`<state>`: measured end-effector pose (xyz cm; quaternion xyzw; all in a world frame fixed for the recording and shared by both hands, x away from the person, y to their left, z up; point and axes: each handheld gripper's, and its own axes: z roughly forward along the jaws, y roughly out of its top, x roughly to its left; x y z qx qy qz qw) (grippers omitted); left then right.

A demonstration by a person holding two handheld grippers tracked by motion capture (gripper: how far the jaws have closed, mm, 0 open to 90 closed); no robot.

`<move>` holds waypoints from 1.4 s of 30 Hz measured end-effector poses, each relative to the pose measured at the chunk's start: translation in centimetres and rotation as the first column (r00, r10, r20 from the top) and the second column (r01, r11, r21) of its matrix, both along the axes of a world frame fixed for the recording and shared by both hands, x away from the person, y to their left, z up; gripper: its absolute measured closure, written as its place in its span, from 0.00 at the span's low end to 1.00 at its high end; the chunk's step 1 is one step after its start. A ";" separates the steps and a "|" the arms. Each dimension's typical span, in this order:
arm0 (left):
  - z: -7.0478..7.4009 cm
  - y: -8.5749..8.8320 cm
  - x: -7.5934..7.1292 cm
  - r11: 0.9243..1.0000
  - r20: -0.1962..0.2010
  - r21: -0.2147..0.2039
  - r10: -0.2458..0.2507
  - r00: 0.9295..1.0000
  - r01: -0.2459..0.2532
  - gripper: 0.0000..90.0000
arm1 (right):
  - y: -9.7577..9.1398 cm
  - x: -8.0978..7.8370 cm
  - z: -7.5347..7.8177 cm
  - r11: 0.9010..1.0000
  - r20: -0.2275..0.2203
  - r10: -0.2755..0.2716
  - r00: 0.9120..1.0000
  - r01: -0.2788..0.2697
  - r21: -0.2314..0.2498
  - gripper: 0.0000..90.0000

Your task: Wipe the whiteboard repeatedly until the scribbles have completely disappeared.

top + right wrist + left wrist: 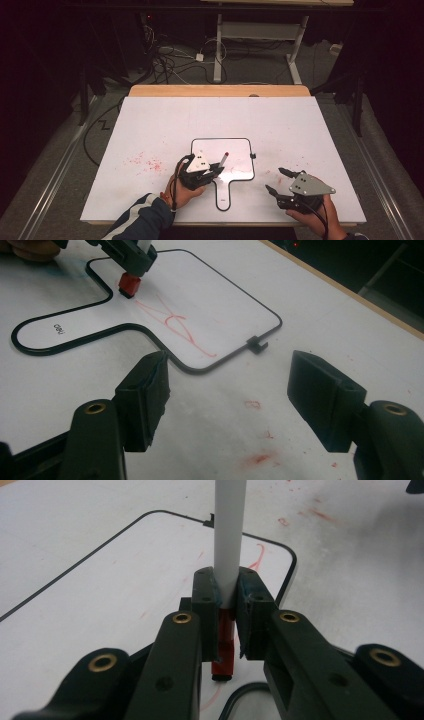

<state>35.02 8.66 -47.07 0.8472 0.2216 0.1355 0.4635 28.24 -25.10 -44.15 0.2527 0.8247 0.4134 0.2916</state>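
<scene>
Surface: white table (150, 125), carrying red smears. Item 1: paddle-shaped whiteboard (235, 150), lying flat at centre, bearing red scribbles. Item 2: marker (229, 540), light, rigid, smooth-barrelled; left gripper (227, 605) is clamping it near the red end, which is touching the board. A mid-barrel hold is likely resisting slip. Right gripper (230, 385) is idling spread wide, holding nothing.

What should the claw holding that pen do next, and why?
Probably slide the marker on across the small whiteboard to carry on the drawing. The left claw is clamped on the marker's white barrel, its red end down at the board near the handle, and red strokes already run across the board. The right claw waits open on the table beside it.
</scene>
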 end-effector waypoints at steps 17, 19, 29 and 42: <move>-0.1 0.6 0.1 1.000 -0.016 -0.002 0.008 1.000 -0.008 0.87 | 0.2 0.1 0.0 1.000 0.001 0.006 1.000 -0.006 -0.007 0.38; -0.1 -0.8 0.1 1.000 -0.016 0.000 -0.014 1.000 0.014 0.87 | 0.2 0.1 -0.1 1.000 -0.001 0.006 1.000 -0.006 -0.006 0.38; 0.0 -5.0 1.2 0.999 -0.029 -0.016 -0.050 0.998 0.049 0.87 | -0.3 0.0 -0.1 1.000 -0.006 -0.009 1.000 0.009 0.000 0.38; 0.0 -3.2 1.8 1.000 -0.036 -0.002 -0.015 0.999 0.015 0.87 | -0.5 0.0 -0.1 1.000 -0.004 -0.014 1.000 0.014 -0.004 0.38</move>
